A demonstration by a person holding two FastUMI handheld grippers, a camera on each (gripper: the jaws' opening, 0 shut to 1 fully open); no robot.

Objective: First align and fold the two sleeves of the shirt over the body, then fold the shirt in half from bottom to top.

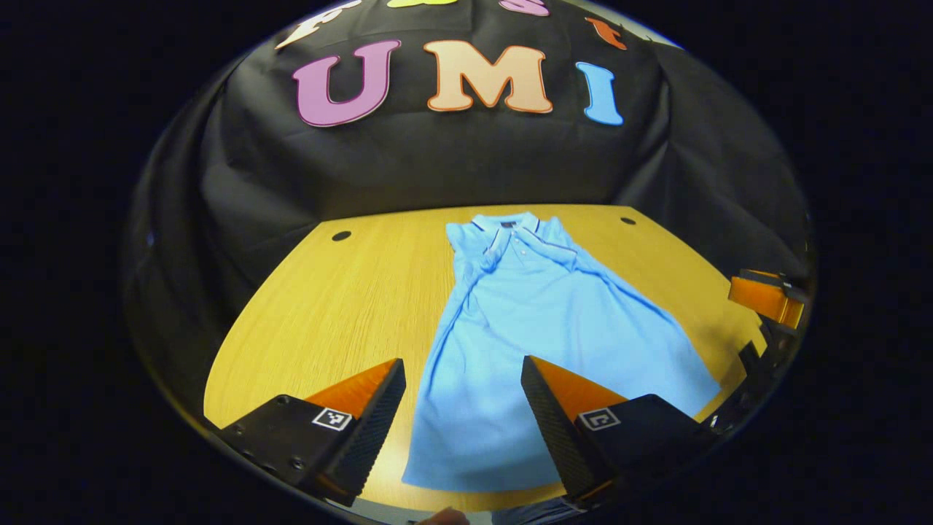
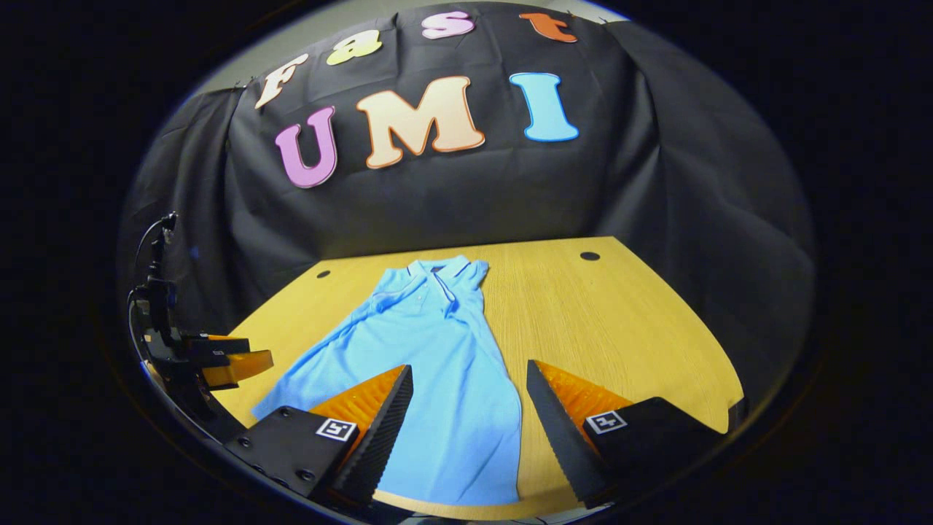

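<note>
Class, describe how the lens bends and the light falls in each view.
Left gripper view: the table edge bows, and the shirt is bright and sharp. Right gripper view: same curved bending, the shirt evenly lit, dimmer toward the rim.

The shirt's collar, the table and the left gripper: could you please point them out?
shirt's collar (image 1: 505, 222), left gripper view, collar band.
table (image 1: 342, 306), left gripper view, bare wood.
left gripper (image 1: 463, 368), left gripper view, between its fingertips.

I find both views dim, lit from overhead; the table (image 1: 350, 306) is bright, its edges strongly bowed by fisheye. Focus is sharp centrally; the rims darken.
</note>
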